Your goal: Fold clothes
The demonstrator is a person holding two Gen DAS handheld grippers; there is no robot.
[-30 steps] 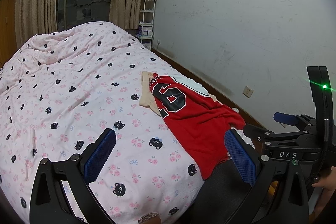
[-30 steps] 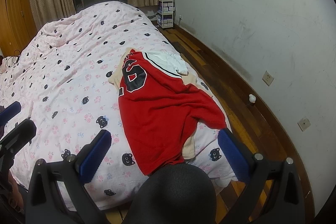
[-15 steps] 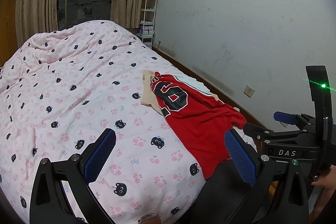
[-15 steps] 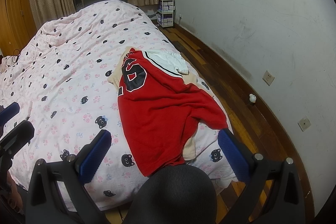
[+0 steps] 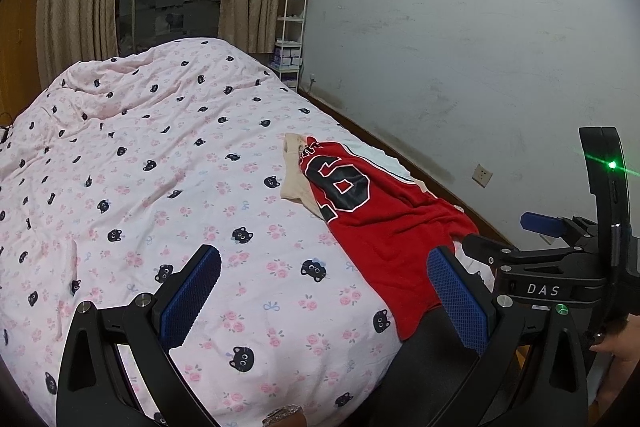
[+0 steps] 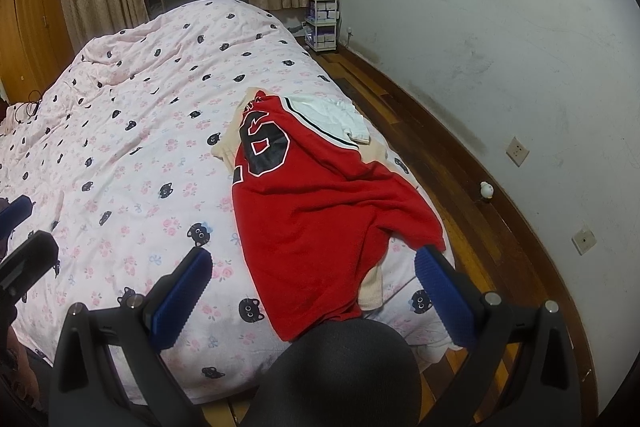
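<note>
A red jersey (image 6: 316,211) with a black number lies spread along the right side of the bed, its hem hanging over the near edge. Under it lie a cream garment (image 6: 226,147) and a white garment (image 6: 340,119). My right gripper (image 6: 316,279) hovers open above the jersey's lower part, nothing between its blue pads. My left gripper (image 5: 324,287) stands open over the bedcover left of the red jersey (image 5: 380,223), holding nothing. The right gripper's body (image 5: 560,267) shows at the right edge of the left wrist view.
A pink cat-print bedcover (image 6: 132,131) spans the bed. A black chair back (image 6: 340,371) stands at the foot, below both grippers. Wooden floor (image 6: 460,187) and a white wall run along the right; a white shelf rack (image 6: 324,15) stands in the far corner.
Both views have shifted slightly; the jersey and other clothes lie as before. Both grippers stay open.
</note>
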